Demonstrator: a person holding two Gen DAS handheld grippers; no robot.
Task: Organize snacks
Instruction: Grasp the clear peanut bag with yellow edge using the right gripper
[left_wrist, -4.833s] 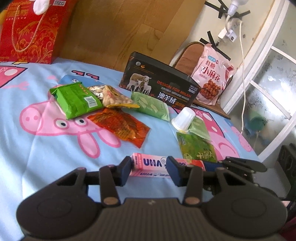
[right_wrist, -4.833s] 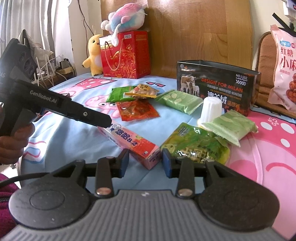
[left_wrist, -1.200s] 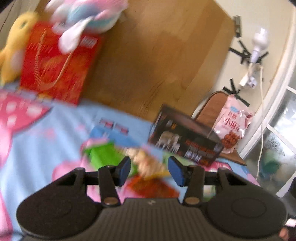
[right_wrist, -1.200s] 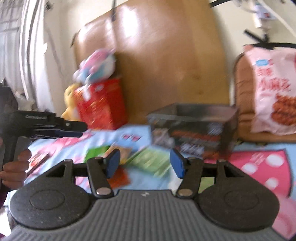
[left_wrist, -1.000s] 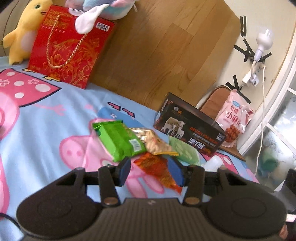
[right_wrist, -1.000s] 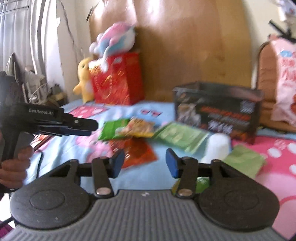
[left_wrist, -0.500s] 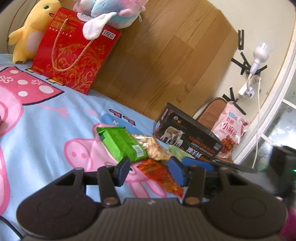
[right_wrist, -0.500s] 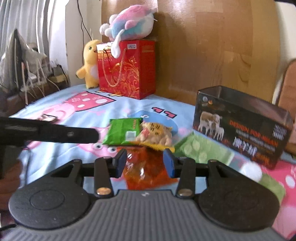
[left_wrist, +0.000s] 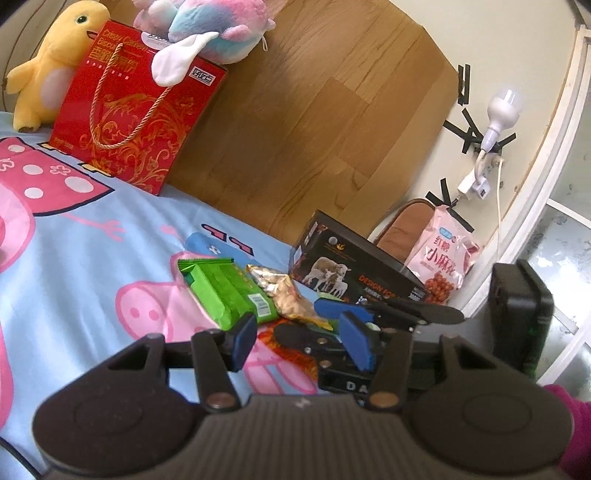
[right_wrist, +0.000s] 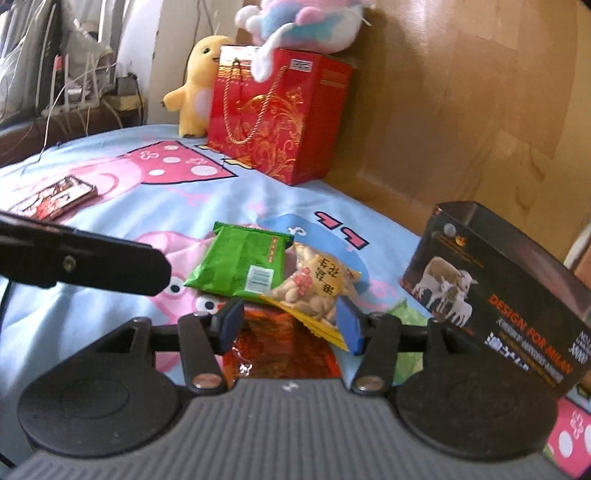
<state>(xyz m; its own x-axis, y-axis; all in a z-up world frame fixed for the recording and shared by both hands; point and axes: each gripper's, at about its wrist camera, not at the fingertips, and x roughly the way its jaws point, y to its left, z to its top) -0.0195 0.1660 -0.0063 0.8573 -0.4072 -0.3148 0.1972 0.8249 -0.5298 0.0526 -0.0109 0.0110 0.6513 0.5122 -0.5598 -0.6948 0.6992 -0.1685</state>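
Note:
Snacks lie on the pig-print bedsheet (left_wrist: 92, 254). A green packet (right_wrist: 243, 264) (left_wrist: 225, 291) lies beside a yellow peanut bag (right_wrist: 317, 284) (left_wrist: 286, 299), with an orange-red packet (right_wrist: 280, 347) in front of them. My right gripper (right_wrist: 290, 325) is open, low over the orange-red packet, its right pad at the peanut bag's edge. It also shows in the left wrist view (left_wrist: 321, 321). My left gripper (left_wrist: 301, 345) is open and empty, just behind and left of the right one. The open black box (right_wrist: 498, 295) (left_wrist: 354, 280) stands to the right.
A red gift bag (left_wrist: 133, 118) with plush toys on and beside it stands against the wooden headboard (left_wrist: 314, 122). A pink snack bag (left_wrist: 443, 258) leans on a chair at the right. A small red packet (right_wrist: 55, 197) lies far left on the sheet.
Both grippers have moved forward toward the snack pile. The right gripper now reaches in over the orange-red packet and crosses in front of the left one.

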